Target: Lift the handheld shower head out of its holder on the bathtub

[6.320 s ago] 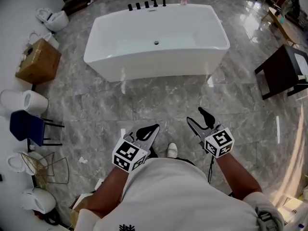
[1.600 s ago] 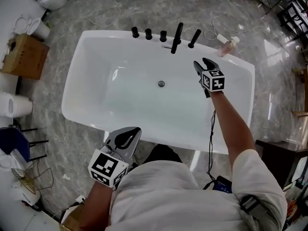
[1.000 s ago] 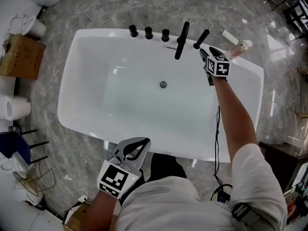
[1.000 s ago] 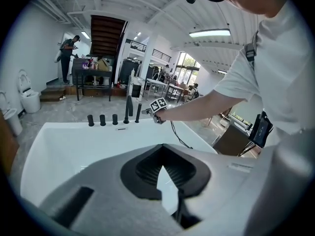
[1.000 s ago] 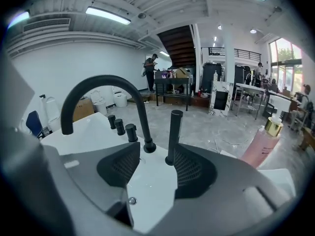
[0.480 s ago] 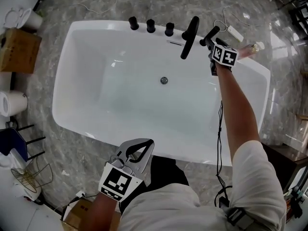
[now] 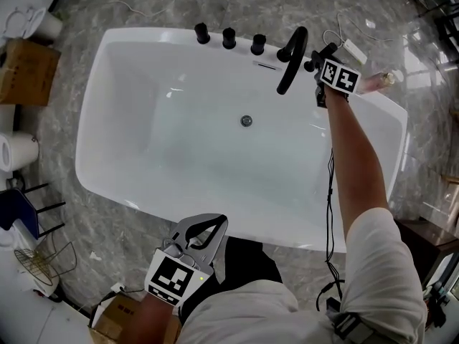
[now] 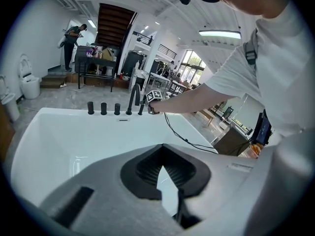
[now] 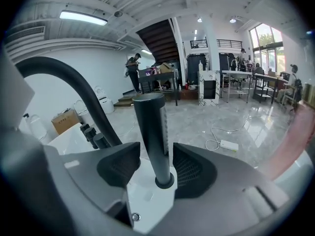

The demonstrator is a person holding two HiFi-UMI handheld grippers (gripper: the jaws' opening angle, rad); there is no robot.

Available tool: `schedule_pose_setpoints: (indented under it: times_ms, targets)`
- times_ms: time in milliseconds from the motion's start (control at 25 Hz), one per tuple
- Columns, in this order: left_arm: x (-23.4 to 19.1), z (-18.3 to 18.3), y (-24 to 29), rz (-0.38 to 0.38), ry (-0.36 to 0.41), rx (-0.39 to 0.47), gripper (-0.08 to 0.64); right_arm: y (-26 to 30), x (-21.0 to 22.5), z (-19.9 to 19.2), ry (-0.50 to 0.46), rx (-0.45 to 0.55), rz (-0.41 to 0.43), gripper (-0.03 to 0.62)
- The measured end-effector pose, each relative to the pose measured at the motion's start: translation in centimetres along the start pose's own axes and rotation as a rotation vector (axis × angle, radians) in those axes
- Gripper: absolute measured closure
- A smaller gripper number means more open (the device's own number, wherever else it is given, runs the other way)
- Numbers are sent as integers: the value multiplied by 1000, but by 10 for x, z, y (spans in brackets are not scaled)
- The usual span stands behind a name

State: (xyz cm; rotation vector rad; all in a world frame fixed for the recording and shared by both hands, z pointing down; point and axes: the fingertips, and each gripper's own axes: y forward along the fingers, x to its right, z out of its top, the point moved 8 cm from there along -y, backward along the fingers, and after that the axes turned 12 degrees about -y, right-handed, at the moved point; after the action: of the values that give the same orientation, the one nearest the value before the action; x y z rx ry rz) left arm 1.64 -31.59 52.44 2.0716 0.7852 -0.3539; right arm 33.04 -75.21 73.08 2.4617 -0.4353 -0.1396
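Closing too low or off-centre is the main risk I see. The right gripper (image 9: 156, 167) has its jaws spread apart on either side of the handheld shower head (image 9: 151, 132), with both pads just off the black handle and not yet pressing on it. The shower head stands upright in its holder (image 9: 164, 182) on the far rim of the bathtub (image 7: 158, 36). The handle is smooth, round and slim, so a light or skewed squeeze could let it twist or slip through the pads as it rises. A pull that is not straight along its axis could bind it in the socket. The curved spout (image 9: 74, 82) arches close on one side, and a pink bottle (image 7: 376, 81) sits on the rim nearby. A sideways swing could hit either one. No hose is visible from here, but one may run below and tug back. The left gripper (image 8: 163, 156) is held at the near side with its tips together and nothing in them, so it gives no backup.
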Motion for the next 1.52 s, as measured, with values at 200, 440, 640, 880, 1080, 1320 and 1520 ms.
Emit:
schedule_pose_setpoints:
  times_ms: [200,440,640,880,1080,1320,1520]
  targets:
    - [-4,-7,0,-2,-19,-10,554,7,4,2,11,10,-14,406]
    - [-7,-14,-3,7,-38,-4,554,4,2,2,-29,0,-8,442]
    - [-7,-14,-5,1,-25,3,554,-5,0,-1,-53,-5,-26,445]
    - [-1,-16,-9,-11,-15,12,554,-18,-5,2,-82,17,-42,446]
    - [4,-16,-15,-13,-13,30,554,-33,-10,9,-98,32,-48,446]
    - [13,-16,-27,-10,0,49,554,-54,-14,14,-116,45,-40,446]
    - [21,-15,-38,-9,16,55,554,-73,-22,17,-144,60,-34,446]
